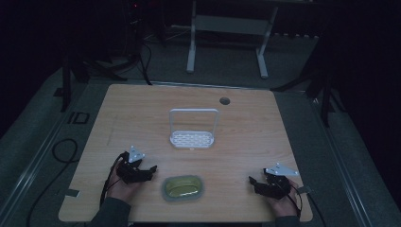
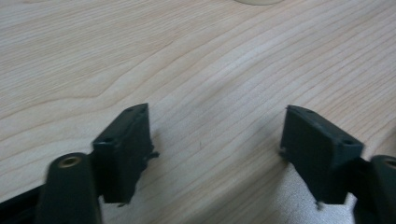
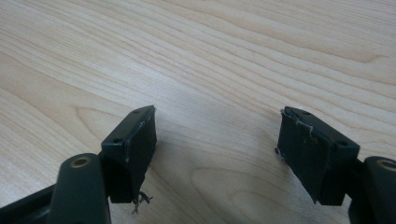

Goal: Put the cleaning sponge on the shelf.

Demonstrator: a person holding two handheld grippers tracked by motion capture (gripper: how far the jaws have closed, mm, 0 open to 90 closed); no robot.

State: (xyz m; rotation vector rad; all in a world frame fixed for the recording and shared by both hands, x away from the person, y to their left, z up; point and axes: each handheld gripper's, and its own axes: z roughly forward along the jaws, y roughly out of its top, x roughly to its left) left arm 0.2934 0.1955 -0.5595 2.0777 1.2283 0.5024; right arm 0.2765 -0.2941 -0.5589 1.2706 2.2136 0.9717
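A shallow oval container (image 1: 183, 187) with a greenish-yellow inside lies near the front edge of the wooden table (image 1: 142, 113). Behind it, mid-table, stands a small white rack (image 1: 193, 128) with a perforated base and a tall wire frame. My left gripper (image 1: 152, 168) rests low on the table just left of the container, jaws wide apart. In the left gripper view the left gripper (image 2: 217, 133) is open over bare wood. My right gripper (image 1: 251, 180) sits at the front right, a hand's width right of the container. Its own view shows the right gripper (image 3: 217, 133) open with nothing between the jaws.
A round cable hole (image 1: 224, 100) is set near the table's far edge. Beyond the table stand a white desk frame (image 1: 227, 33) and dark stands. Black cables (image 1: 61, 151) lie on the floor at the left. The room is dim.
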